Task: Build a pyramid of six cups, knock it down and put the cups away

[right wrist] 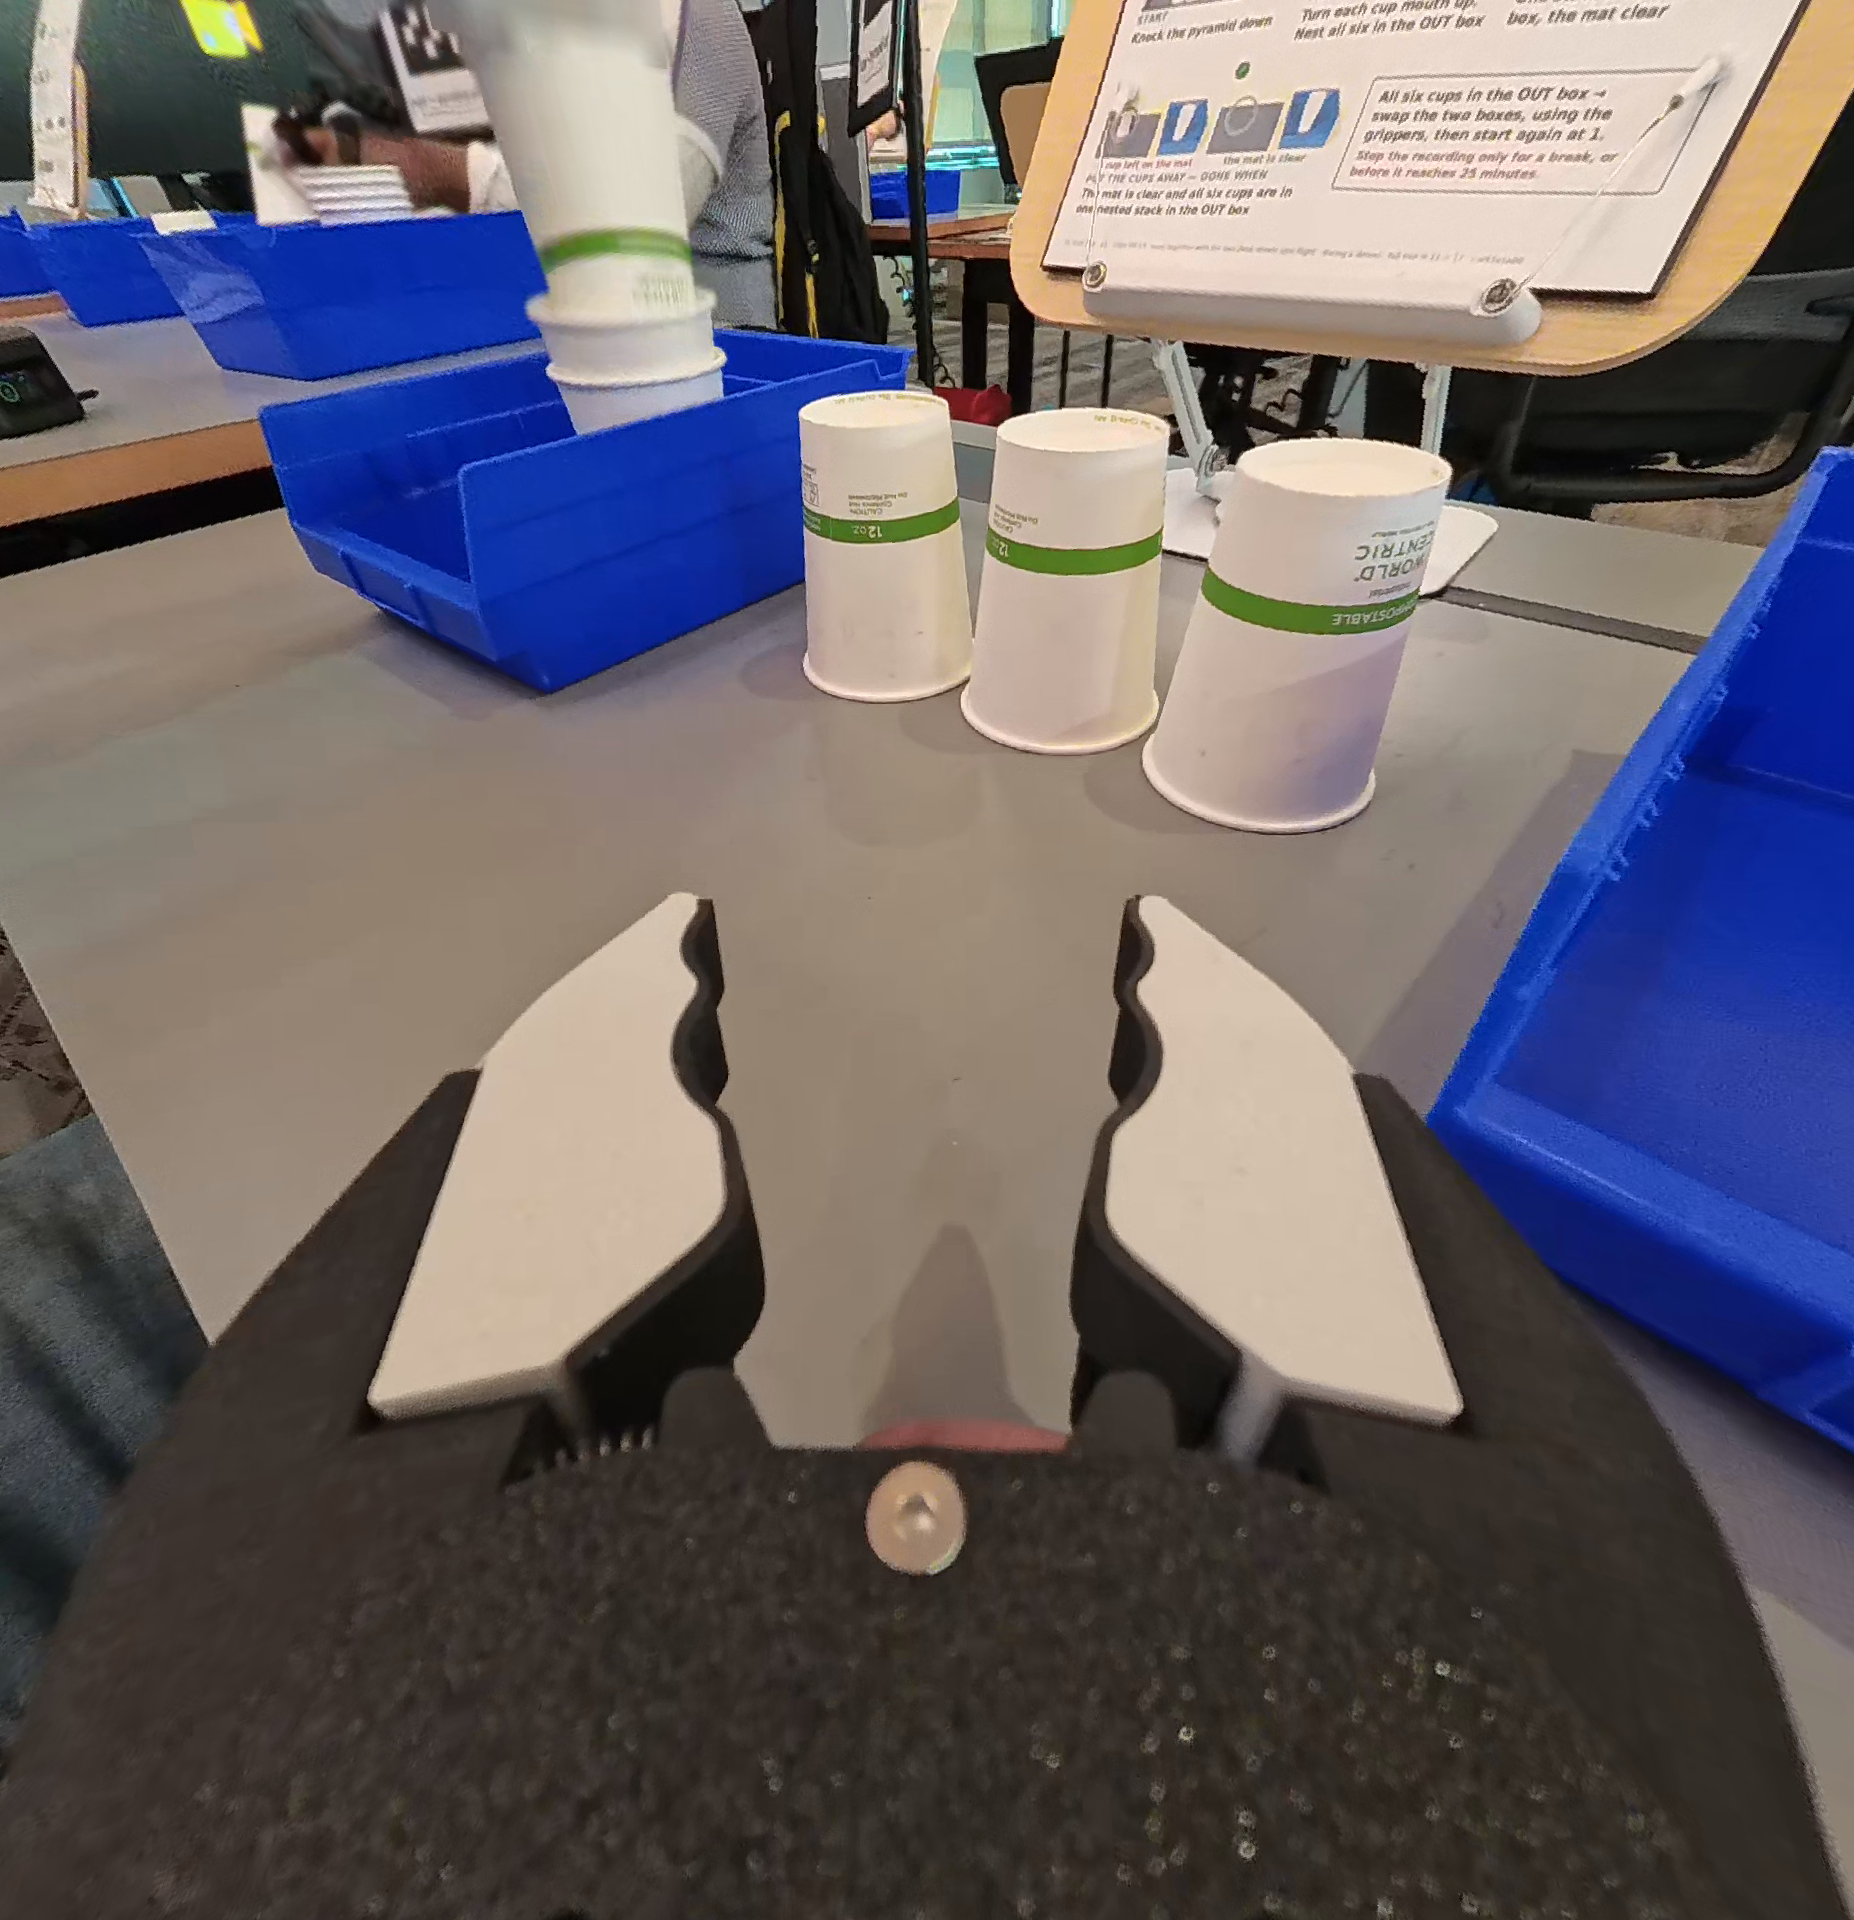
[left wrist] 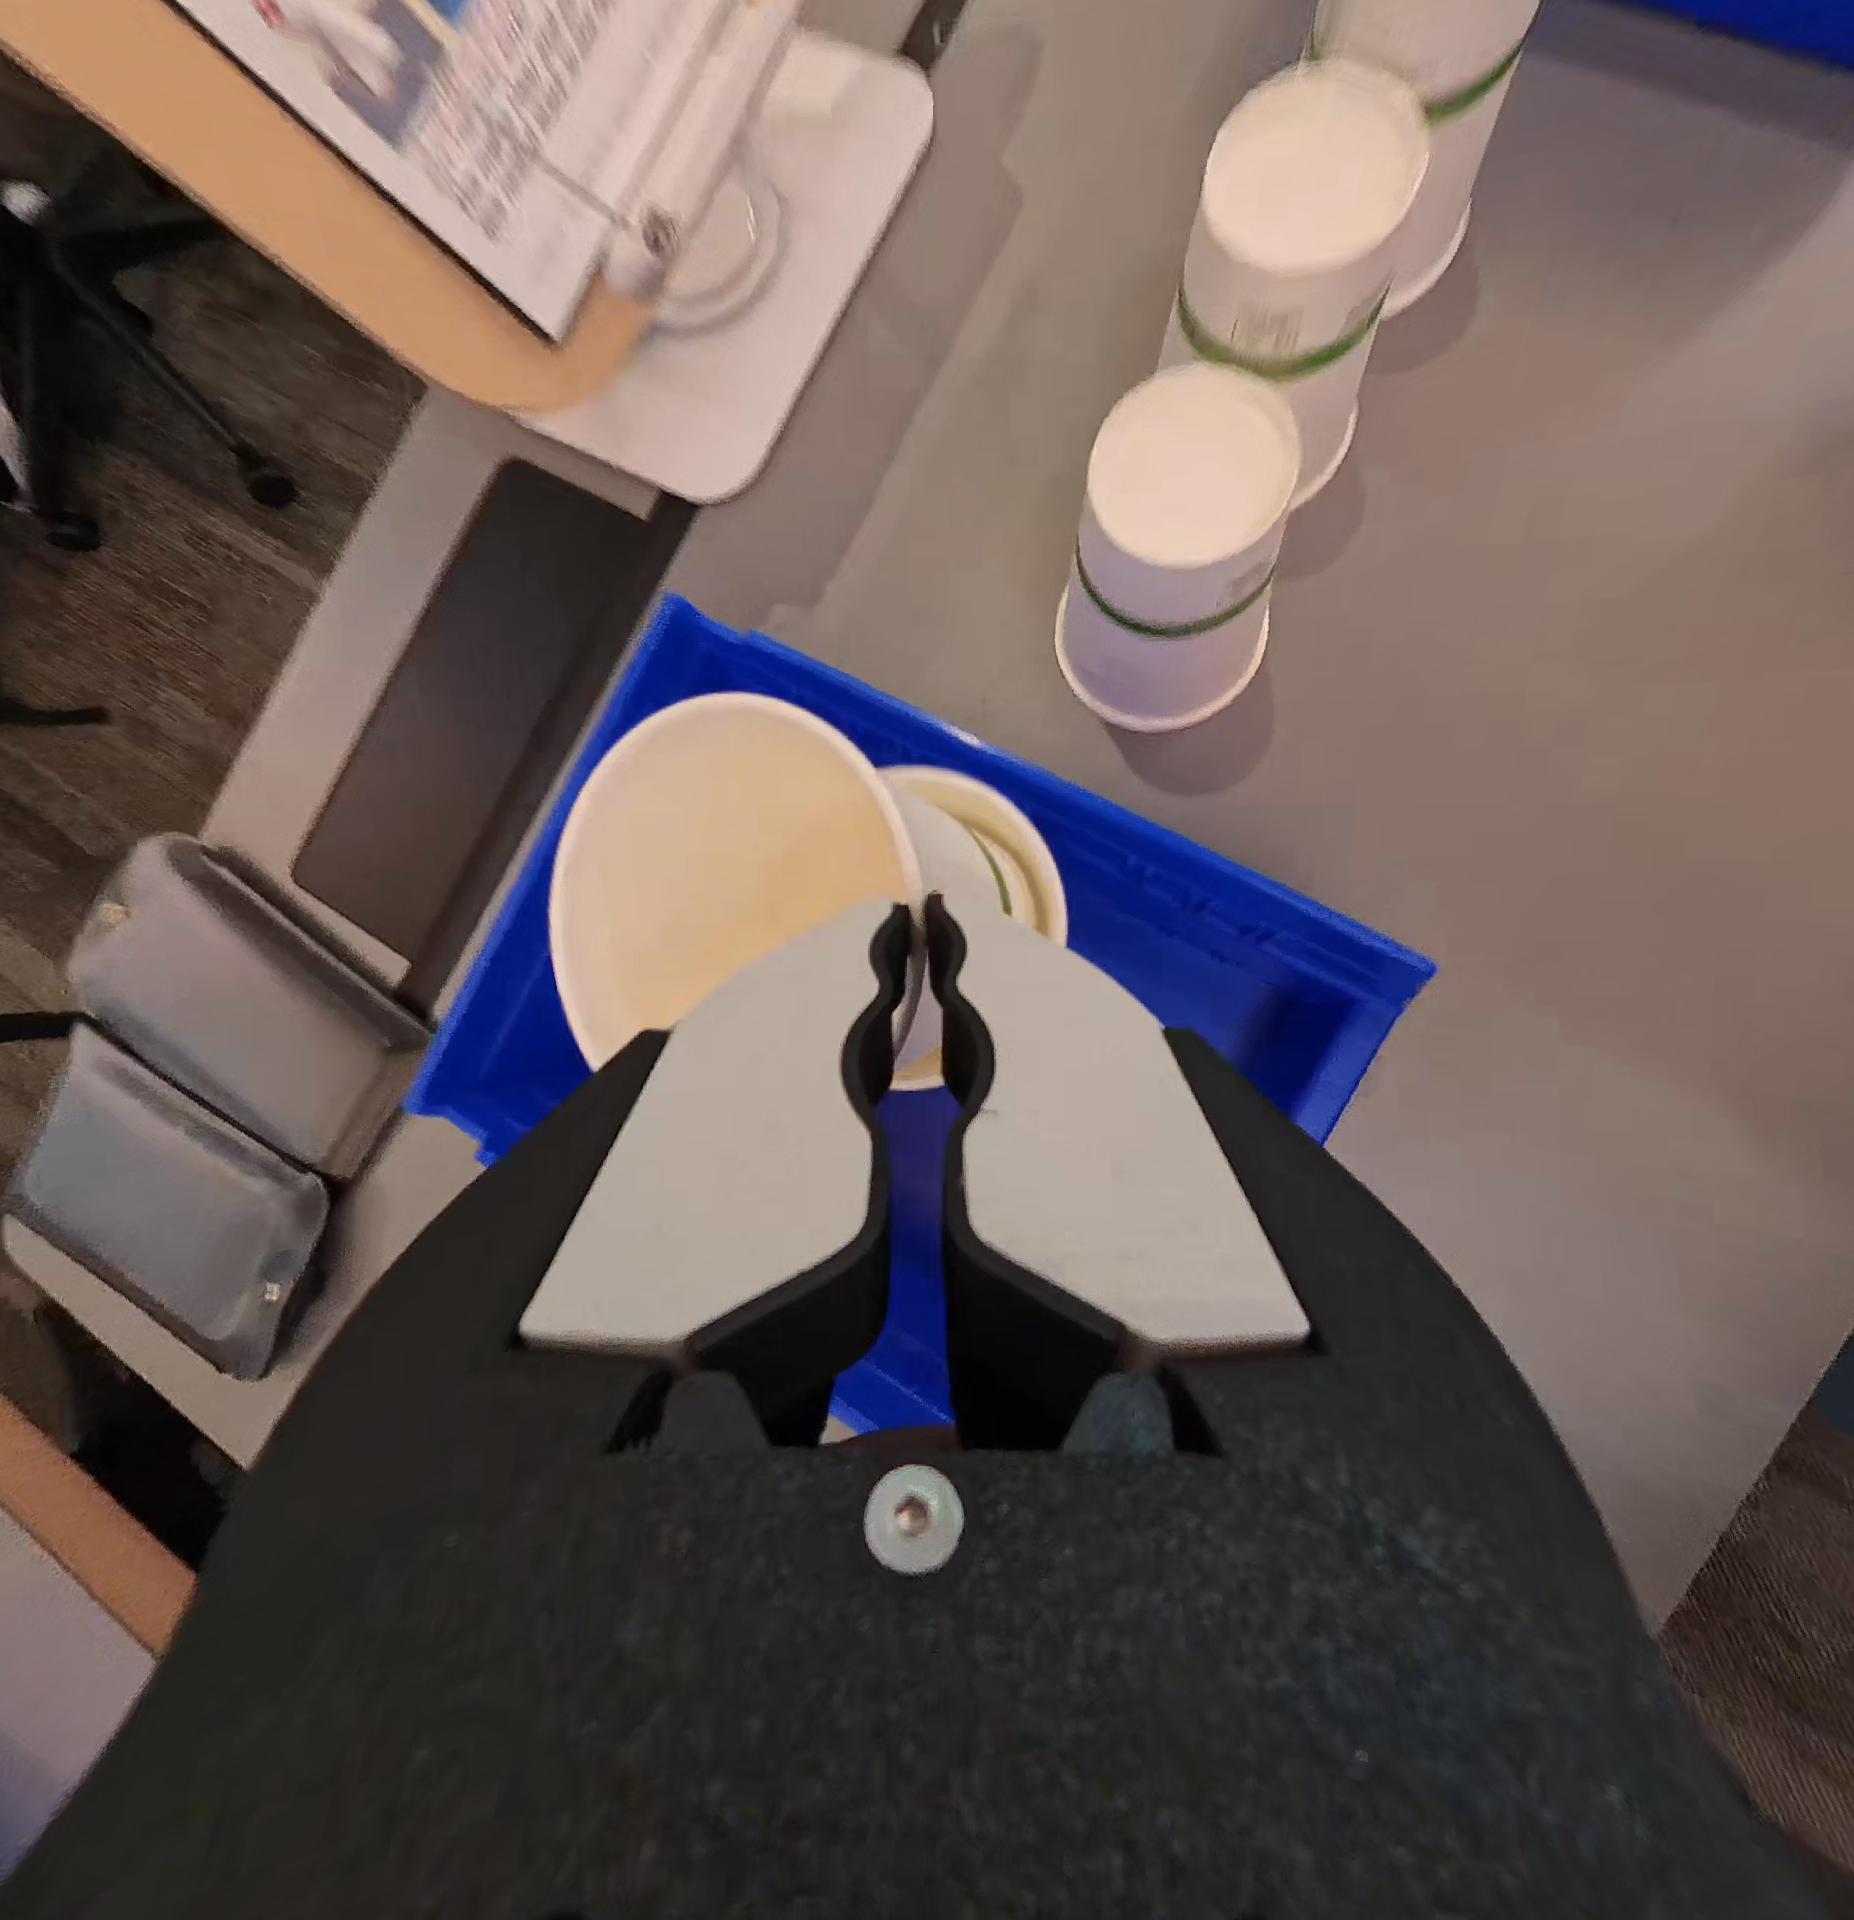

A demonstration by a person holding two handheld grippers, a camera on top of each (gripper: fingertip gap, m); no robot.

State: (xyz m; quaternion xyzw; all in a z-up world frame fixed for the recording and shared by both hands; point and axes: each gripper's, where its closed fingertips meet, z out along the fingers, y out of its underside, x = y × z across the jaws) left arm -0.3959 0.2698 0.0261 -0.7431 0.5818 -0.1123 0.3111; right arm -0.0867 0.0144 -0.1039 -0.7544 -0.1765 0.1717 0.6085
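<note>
Left tool (left wrist: 918, 920) pinches a cup (left wrist: 725, 873) above the blue bin (left wrist: 1214, 914).

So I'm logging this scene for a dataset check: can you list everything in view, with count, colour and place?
Upside-down paper cups: three, white with green band, in a row on the table.
Held cup: one, white, mouth toward the camera, over the left bin.
Nested cups: at least two, white, in the left bin.
Left bin: one, blue, on the table.
Right bin: one, blue, at the table's right edge.
Table: one, grey.
Instruction board: one, tan, on a stand behind the cups.
Left gripper: shut on the held cup's rim.
Right gripper: fingers open, over the bare table.
</note>
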